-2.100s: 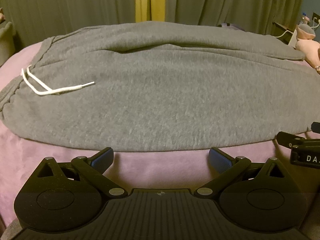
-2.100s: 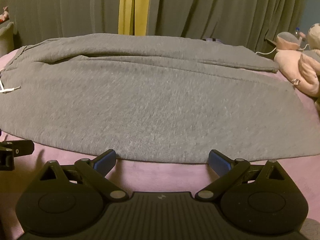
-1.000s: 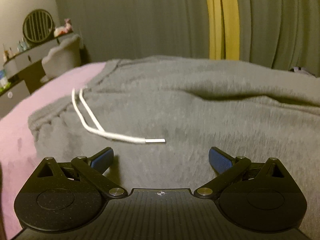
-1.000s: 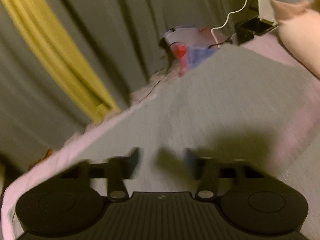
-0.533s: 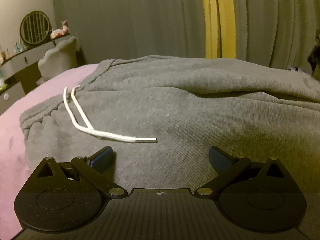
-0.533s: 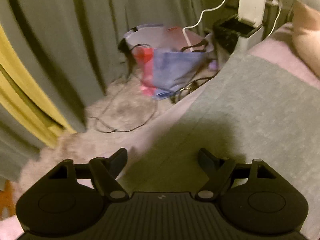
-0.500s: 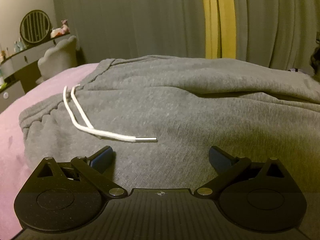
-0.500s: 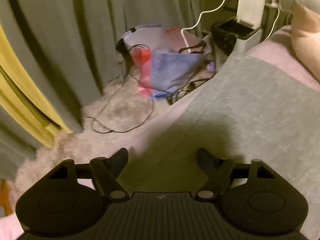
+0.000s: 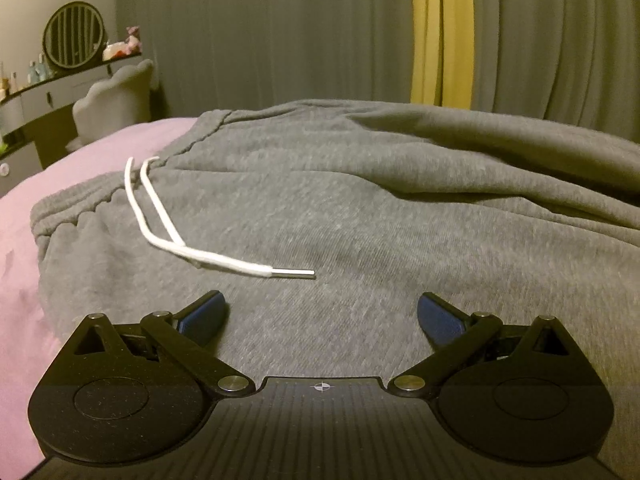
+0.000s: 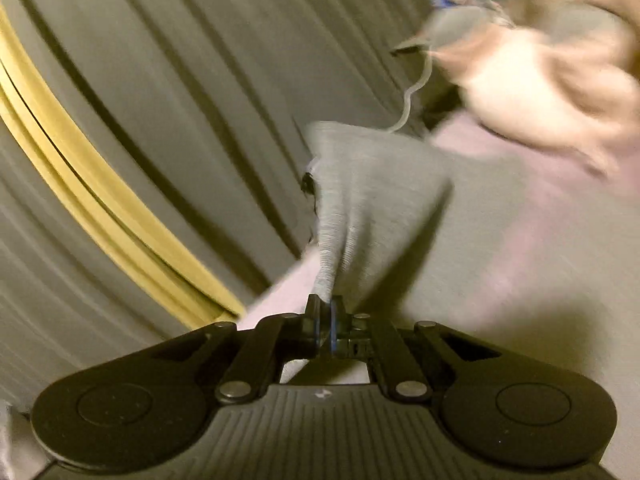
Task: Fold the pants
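Grey curtains (image 9: 280,40) back a pink bed (image 9: 24,208). Left gripper (image 9: 322,314) hovers released, jaws wide, over the grey pants (image 9: 360,208) near the white drawstring (image 9: 160,220). Right gripper (image 10: 326,320) is clenched on a pants (image 10: 368,200) edge, pulled taut and lifted.

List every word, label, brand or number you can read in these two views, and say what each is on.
None can be read in either view.
The bottles on the shelf at far left are too small to show any label.
The small mark on each gripper's black body is a symbol, not text.
The right wrist view is blurred by motion.
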